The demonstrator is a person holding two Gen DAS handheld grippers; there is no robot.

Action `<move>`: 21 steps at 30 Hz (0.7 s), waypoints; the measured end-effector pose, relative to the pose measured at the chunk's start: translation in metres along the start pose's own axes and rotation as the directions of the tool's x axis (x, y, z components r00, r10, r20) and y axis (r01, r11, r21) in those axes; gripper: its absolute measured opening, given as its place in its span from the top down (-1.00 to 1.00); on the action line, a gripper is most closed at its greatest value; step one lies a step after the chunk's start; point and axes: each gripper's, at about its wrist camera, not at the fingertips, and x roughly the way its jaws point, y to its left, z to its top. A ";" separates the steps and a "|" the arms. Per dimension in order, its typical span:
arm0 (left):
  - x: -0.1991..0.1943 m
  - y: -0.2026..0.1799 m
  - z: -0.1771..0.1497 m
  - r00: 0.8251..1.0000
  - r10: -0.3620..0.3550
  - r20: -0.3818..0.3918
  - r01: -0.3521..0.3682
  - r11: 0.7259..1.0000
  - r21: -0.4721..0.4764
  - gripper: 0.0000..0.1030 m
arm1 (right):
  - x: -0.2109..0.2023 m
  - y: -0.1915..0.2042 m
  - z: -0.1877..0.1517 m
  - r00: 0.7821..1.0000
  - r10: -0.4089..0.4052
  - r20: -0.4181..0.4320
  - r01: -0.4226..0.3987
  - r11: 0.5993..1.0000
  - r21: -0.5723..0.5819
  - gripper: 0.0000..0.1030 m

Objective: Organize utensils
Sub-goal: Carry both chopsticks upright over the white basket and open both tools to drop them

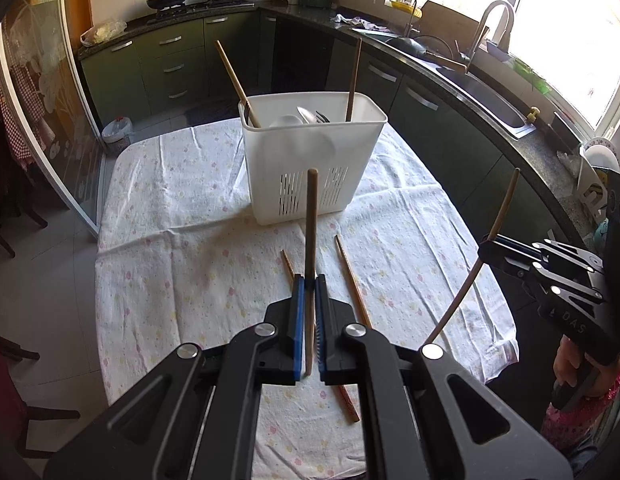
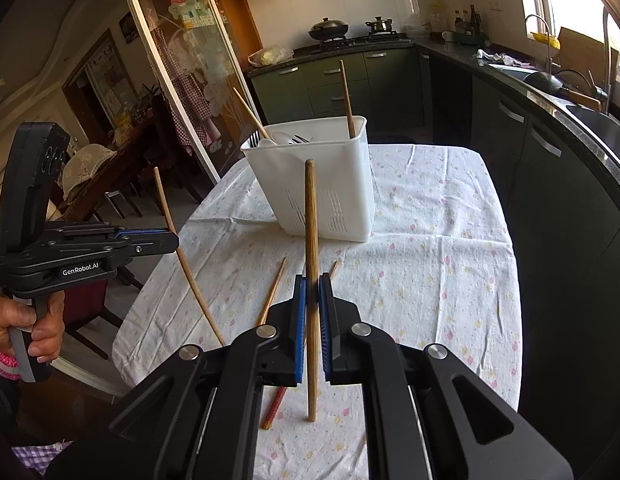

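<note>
My left gripper (image 1: pixel 309 279) is shut on a wooden chopstick (image 1: pixel 311 216) that stands nearly upright above the table. My right gripper (image 2: pixel 312 280) is shut on a second chopstick (image 2: pixel 311 216), also upright. Each gripper shows in the other's view: the right gripper (image 1: pixel 487 242) at the right edge, the left gripper (image 2: pixel 173 241) at the left, each raised off the table with its stick. Ahead stands a white slotted utensil basket (image 1: pixel 310 168) (image 2: pixel 322 200) holding two leaning chopsticks, spoons and forks. Two more chopsticks (image 1: pixel 352 280) (image 2: pixel 275 286) lie on the cloth below the grippers.
A flowered white tablecloth (image 1: pixel 170 248) covers the table, whose edges drop off left and right. Dark kitchen cabinets and a counter with a sink (image 1: pixel 490 100) curve around the right side. A glass sliding door (image 1: pixel 50 120) stands at the left.
</note>
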 end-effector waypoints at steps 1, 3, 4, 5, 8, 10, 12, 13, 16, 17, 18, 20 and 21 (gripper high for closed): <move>-0.002 0.000 0.001 1.000 -0.001 0.006 0.001 1.000 0.001 0.90 | -0.002 0.002 0.003 1.000 0.002 0.007 -0.002 1.000 -0.004 0.86; -0.007 0.000 0.004 1.000 -0.001 0.019 0.001 1.000 0.004 0.90 | -0.005 0.006 0.008 1.000 0.005 0.022 -0.005 1.000 -0.011 0.86; -0.008 0.000 0.005 1.000 -0.002 0.025 0.002 1.000 0.005 0.90 | -0.007 0.009 0.012 1.000 0.006 0.029 -0.006 1.000 -0.015 0.86; -0.010 0.000 0.007 1.000 -0.004 0.030 0.003 1.000 0.005 0.90 | -0.008 0.011 0.015 0.999 0.008 0.036 -0.007 1.000 -0.019 0.86; -0.014 0.001 0.014 0.999 -0.010 0.046 0.010 1.000 0.005 0.90 | -0.012 0.016 0.028 0.998 0.005 0.056 -0.003 0.999 -0.034 0.86; -0.018 0.001 0.020 0.998 -0.014 0.057 0.014 1.000 0.007 0.90 | -0.016 0.018 0.038 0.998 -0.001 0.071 0.004 0.999 -0.046 0.86; -0.023 0.002 0.028 0.997 -0.018 0.074 0.017 1.000 0.009 0.90 | -0.021 0.021 0.050 0.996 -0.006 0.086 0.011 0.998 -0.056 0.86; -0.026 0.001 0.032 0.996 -0.019 0.083 0.018 1.000 0.013 0.90 | -0.024 0.023 0.057 0.996 -0.010 0.094 0.015 0.998 -0.062 0.86; -0.037 0.001 0.046 0.993 -0.025 0.114 0.023 1.000 0.018 0.90 | -0.033 0.029 0.078 0.993 -0.017 0.119 0.027 0.997 -0.078 0.86; -0.042 0.001 0.051 0.992 -0.027 0.126 0.025 1.000 0.018 0.90 | -0.036 0.031 0.086 0.992 -0.020 0.128 0.030 0.996 -0.083 0.86; -0.047 0.001 0.056 0.990 -0.028 0.139 0.026 1.000 0.019 0.90 | -0.041 0.033 0.093 0.990 -0.023 0.140 0.036 0.995 -0.088 0.86; -0.058 0.002 0.068 0.986 -0.029 0.167 0.026 0.999 0.021 0.90 | -0.050 0.038 0.109 0.985 -0.026 0.168 0.043 0.994 -0.097 0.86; -0.064 0.002 0.075 0.982 -0.030 0.184 0.027 0.999 0.019 0.90 | -0.055 0.040 0.117 0.983 -0.027 0.183 0.046 0.994 -0.099 0.86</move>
